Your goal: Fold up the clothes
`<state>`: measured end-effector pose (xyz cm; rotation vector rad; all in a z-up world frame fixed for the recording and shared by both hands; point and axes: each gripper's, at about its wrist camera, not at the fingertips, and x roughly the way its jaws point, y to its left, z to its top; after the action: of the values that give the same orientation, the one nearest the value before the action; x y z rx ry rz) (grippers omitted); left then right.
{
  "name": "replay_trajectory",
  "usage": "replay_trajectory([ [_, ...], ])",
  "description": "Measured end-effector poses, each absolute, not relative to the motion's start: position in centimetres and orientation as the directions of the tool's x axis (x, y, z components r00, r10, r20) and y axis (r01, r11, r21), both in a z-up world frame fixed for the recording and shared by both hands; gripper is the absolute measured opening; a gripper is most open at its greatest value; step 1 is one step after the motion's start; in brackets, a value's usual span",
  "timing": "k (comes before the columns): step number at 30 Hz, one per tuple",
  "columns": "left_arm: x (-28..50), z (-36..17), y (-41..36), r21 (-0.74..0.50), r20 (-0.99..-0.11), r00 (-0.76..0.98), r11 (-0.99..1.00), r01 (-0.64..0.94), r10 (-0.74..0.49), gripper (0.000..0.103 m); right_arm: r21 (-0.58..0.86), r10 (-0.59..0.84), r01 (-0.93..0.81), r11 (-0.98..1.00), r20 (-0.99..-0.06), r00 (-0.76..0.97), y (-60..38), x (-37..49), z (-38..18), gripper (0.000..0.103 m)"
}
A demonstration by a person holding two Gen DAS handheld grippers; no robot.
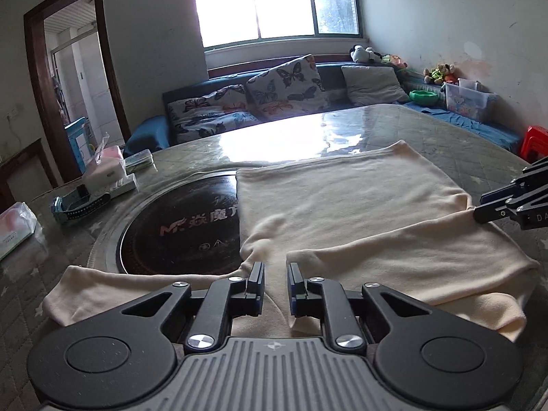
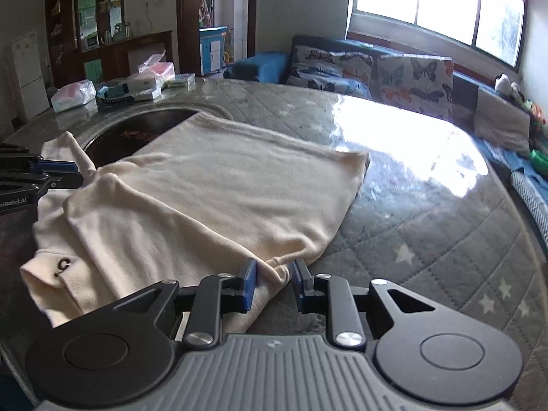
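A cream long-sleeved garment (image 1: 342, 205) lies spread on the quilted table, one sleeve folded across its body; it also shows in the right wrist view (image 2: 219, 188). My left gripper (image 1: 275, 269) hovers over the near edge of the garment with its jaws apart and cloth lying between and below them, not pinched. My right gripper (image 2: 272, 267) is at the garment's right edge, jaws apart with a bunched fold of fabric between them; it shows in the left wrist view (image 1: 479, 210) touching the cloth.
A round dark hotplate (image 1: 181, 226) is set in the table, partly under the garment. Tissue packs and boxes (image 1: 106, 171) sit at the table's far left. A sofa with butterfly cushions (image 1: 274, 89) stands behind, a red stool (image 1: 534, 142) at the right.
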<state>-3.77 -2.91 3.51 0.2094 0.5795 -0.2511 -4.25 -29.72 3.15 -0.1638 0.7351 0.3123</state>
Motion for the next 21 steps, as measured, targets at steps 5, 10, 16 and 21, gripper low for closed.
replay_trajectory([
  [5,-3.9,3.6,-4.4,0.105,-0.555,0.796,0.929,0.356,-0.242,0.016,-0.034,0.282,-0.413,0.91,-0.679,0.678,-28.5,-5.6,4.3,0.023],
  [10,-3.7,2.1,-5.4,0.093,-0.591,0.759,0.911,0.401,-0.274,0.016,-0.02,0.334,-0.488,0.873,-0.703,0.627,-27.1,-7.7,3.9,0.024],
  [16,-3.6,1.7,-4.9,0.085,-0.599,0.755,0.917,0.39,-0.266,0.02,-0.09,0.316,-0.535,0.84,-0.719,0.618,-26.1,-8.9,3.2,0.025],
  [21,-2.2,2.5,-4.7,0.052,-0.587,0.763,0.928,0.369,-0.27,0.02,-0.082,0.337,-0.544,0.835,-0.704,0.625,-25.7,-7.4,4.2,0.025],
])
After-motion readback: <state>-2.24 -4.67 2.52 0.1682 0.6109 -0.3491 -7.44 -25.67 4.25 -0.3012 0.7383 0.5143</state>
